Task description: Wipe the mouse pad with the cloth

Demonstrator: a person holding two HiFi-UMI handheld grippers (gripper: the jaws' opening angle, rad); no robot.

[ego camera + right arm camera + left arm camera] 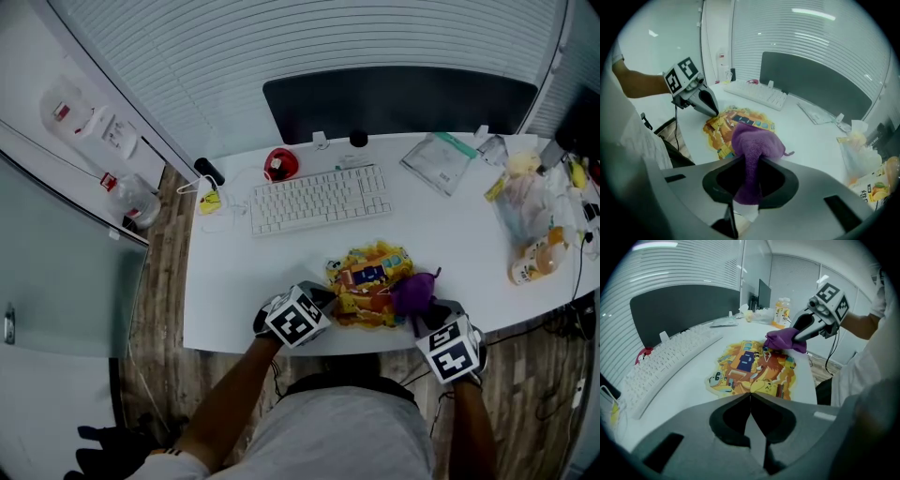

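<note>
A yellow-orange printed mouse pad (368, 283) (752, 368) (732, 127) lies near the front edge of the white desk (450, 225). A purple cloth (413, 292) (785, 339) (752, 150) rests on the pad's right side, and my right gripper (424, 314) (749, 161) is shut on it. At the pad's left edge my left gripper (326, 298) (750, 395) is shut, its tips touching, with nothing held between them.
A white keyboard (320, 198) lies behind the pad, with a red object (279, 165) at its left. A clear pouch (438, 161), plastic bags and a bottle (532, 258) crowd the desk's right end. A dark screen panel (398, 101) stands at the back.
</note>
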